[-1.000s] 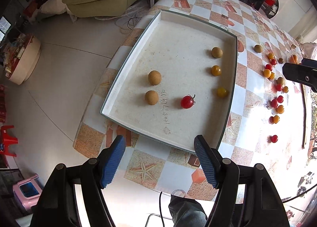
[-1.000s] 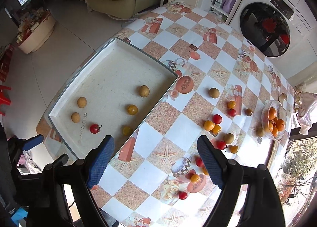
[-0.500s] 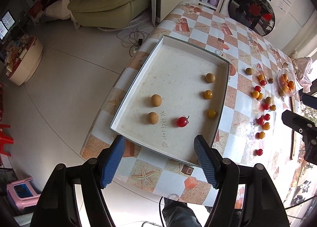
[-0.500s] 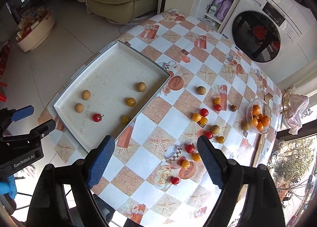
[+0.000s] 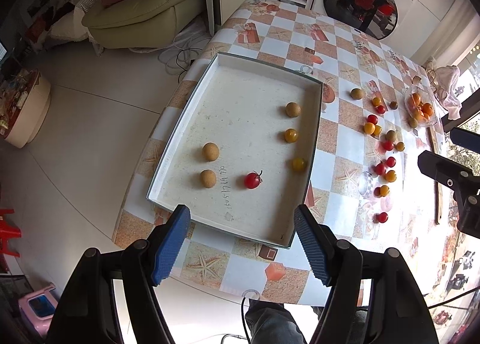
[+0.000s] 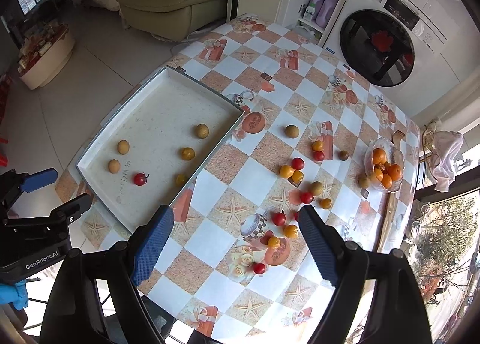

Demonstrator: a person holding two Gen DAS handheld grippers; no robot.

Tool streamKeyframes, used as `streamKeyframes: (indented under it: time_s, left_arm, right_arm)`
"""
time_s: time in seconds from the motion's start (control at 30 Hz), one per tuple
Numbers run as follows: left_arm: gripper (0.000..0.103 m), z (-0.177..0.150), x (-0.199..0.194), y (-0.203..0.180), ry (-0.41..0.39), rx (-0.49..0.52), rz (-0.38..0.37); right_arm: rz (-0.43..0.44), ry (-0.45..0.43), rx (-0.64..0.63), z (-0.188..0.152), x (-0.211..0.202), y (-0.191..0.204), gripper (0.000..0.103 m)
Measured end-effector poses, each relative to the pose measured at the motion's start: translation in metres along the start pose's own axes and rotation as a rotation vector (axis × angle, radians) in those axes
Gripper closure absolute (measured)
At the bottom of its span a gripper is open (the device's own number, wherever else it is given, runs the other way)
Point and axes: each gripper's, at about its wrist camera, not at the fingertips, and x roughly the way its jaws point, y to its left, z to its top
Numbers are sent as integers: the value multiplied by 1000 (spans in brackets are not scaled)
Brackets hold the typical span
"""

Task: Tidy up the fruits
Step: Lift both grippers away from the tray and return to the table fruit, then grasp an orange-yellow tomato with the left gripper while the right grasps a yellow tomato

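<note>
Fruits scattered on the checked table [image 6: 228, 182], shown with both hand-held grippers raised above it. The white tray [image 5: 318, 122] sits at the table's left edge and already holds six pieces: three brown ones, two yellow-orange ones and one red tomato [image 5: 252, 180]. The loose cluster [image 6: 300, 185] of red and orange fruits lies on the cloth to the right of the tray, well apart from its wall; beyond it stands a glass bowl [image 6: 397, 164] of oranges. The right gripper [image 6: 235, 231] hangs directly over the near end of that cluster, jaws spread wide and empty, so it is judged the nearer tool for the next pick. The left gripper [image 5: 241, 231], likewise spread and empty, faces the tray's near rim. The small round fruits offer no long axis to align with.
</note>
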Motion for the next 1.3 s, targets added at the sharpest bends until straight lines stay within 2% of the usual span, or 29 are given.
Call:
streamKeyframes:
  time_s: [0.1,0.43,0.7,0.8,0.9,1.03,1.2,1.3]
  left_arm:
    - [30,0,3,-7,18,24,17]
    - [30,4,9,-40,34,111,-8]
    - [30,16,46,-101,76,264,-47]
    - [30,23,67,-127,98,297,-87]
    - [30,27,91,-153,122,328,-109]
    - [30,34,117,-183,134,357,-133]
    - [30,62,135,-208,90,340,-142]
    - [31,82,150,-216,75,311,-136]
  right_arm:
    - [0,-1,8,-2,0,-4,15]
    - [12,13,55,-14,8,-32,15]
    - [30,165,268,-63,61,-108,15]
    - [40,238,360,-86,86,-139,15]
    - [62,272,439,-101,103,-163,15]
    - [102,255,497,-101,118,-184,15]
    - [112,234,516,-87,141,-202,16]
    - [120,218,498,-77,154,-208,24]
